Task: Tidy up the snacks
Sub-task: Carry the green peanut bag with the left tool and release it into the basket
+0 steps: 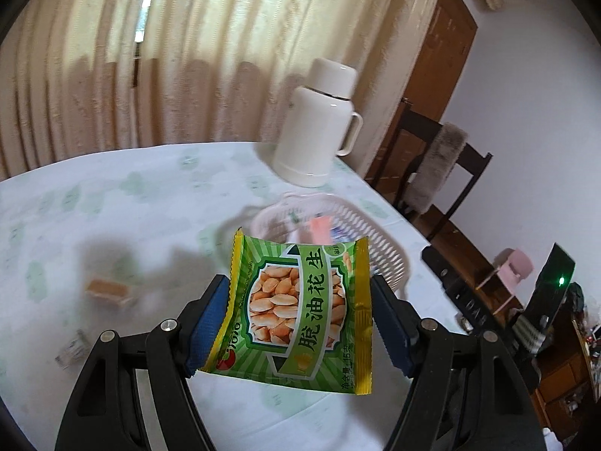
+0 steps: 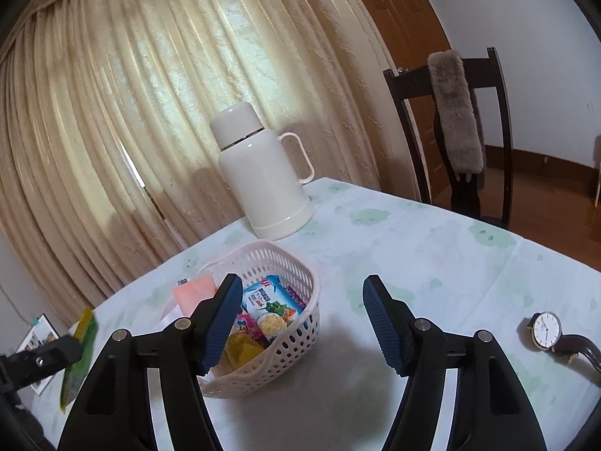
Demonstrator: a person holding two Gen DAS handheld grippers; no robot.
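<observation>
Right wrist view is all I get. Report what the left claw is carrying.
Observer: The left claw grips a green peanut packet by its side edges.
Operator: Give me its place against the basket.
Observer: It is held in the air short of the basket, not over it.
Operator: Name a snack lying out on the table.
Observer: A brown-wrapped snack lies on the table, left of the packet.

The table (image 2: 413, 248) carries a white flask (image 2: 263, 176), snack basket (image 2: 285, 342), wristwatch (image 2: 548, 330) — and a small wrapped snack (image 1: 109, 291).
</observation>
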